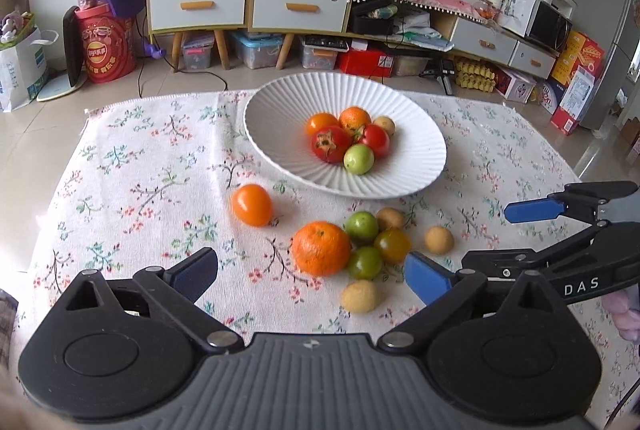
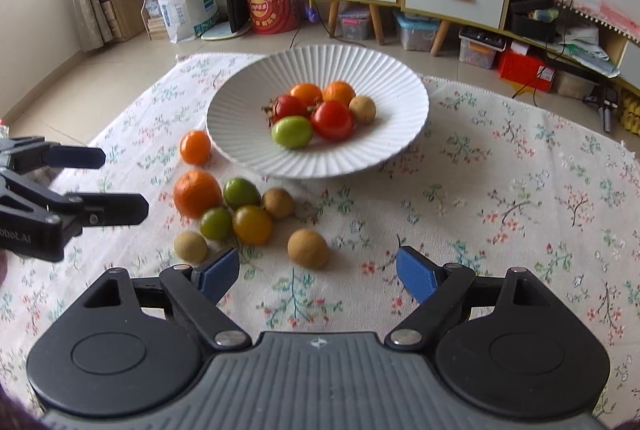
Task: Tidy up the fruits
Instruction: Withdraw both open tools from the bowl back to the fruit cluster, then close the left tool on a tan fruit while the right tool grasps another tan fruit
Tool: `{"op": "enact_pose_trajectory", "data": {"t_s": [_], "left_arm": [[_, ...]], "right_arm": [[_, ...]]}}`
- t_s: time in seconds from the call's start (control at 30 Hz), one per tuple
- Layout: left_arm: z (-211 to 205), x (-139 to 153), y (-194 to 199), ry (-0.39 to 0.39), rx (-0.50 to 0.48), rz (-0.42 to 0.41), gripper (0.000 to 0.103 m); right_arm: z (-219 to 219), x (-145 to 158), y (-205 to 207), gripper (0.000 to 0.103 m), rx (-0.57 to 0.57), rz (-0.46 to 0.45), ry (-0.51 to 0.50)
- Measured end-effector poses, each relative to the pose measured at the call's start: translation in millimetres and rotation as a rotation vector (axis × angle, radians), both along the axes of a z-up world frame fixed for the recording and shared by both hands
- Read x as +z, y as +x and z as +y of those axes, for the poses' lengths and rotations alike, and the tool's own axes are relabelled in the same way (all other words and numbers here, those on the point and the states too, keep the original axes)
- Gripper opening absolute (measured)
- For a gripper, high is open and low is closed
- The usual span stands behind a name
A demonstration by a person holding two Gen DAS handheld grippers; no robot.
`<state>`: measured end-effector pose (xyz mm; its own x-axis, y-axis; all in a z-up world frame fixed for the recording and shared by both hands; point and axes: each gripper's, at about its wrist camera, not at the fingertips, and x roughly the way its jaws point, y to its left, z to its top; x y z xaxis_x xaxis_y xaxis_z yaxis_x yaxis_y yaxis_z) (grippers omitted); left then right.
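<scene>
Ribbed white bowl [image 1: 280, 133], round fruits [image 1: 344, 139]

Black tongs [image 1: 310, 276] w/ blue pads, ribbed grey base, silver pivot screws, "DAS" lettering

A plate [image 1: 280, 149] sits at centre frame on the cloth [image 1: 140, 169], six fruits [image 1: 344, 139] in it. Below it a cluster of loose fruits [image 1: 360, 246] lies on the cloth, one fruit [image 1: 251, 204] apart at left.
</scene>
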<state>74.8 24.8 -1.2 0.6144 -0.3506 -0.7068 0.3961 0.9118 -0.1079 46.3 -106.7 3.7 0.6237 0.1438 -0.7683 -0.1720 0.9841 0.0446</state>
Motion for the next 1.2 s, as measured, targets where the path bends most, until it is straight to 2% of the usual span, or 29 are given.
{"op": "enact_pose_trajectory", "data": {"t_s": [0.27,0.67,0.93,1.17,1.2], "left_arm": [[-2,-20,-11,0.058,-0.020,-0.010,0.095],[-15,-35,-15,0.062,-0.068,-0.015,0.093],[-25,-40,-14,0.041,-0.117,0.019,0.056],[-30,-38,-11,0.036,-0.123,0.018,0.032],[-30,-38,-11,0.036,-0.121,0.018,0.025]], "right_arm": [[-7,-8,-12,0.086,0.008,-0.014,-0.008],[-5,-23,-5,0.087,0.020,0.001,-0.035],[-6,-22,-3,0.086,0.015,-0.005,-0.030],[-5,-23,-2,0.085,0.020,-0.001,-0.035],[-5,-23,-1,0.085,0.019,-0.001,-0.036]]}}
